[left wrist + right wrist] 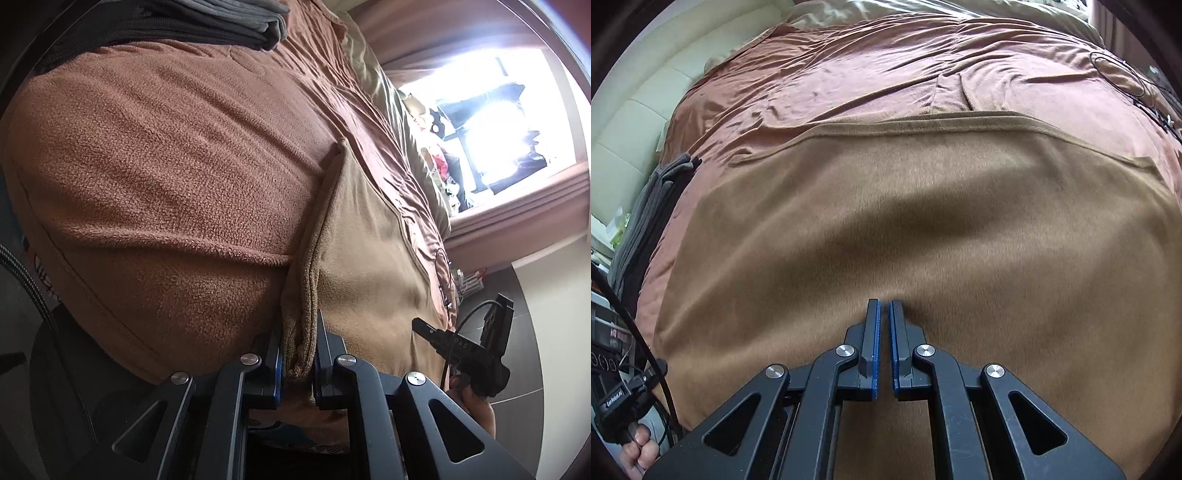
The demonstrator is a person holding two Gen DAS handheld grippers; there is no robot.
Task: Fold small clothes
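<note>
1. Left gripper (pixel 298 354): jaws closed on a bunched edge of the tan cloth (pixel 365 258), which fills the gap between the pads.
2. Right gripper (pixel 884 325): jaws nearly together, a narrow gap showing; tips rest on the tan cloth (pixel 923 229). Whether any fabric is pinched cannot be told.
3. Cloth lies spread on the rust bedspread (pixel 849 66).
4. Grey folded stack (pixel 646 214) lies at the bed's left edge, apart from the cloth.
</note>
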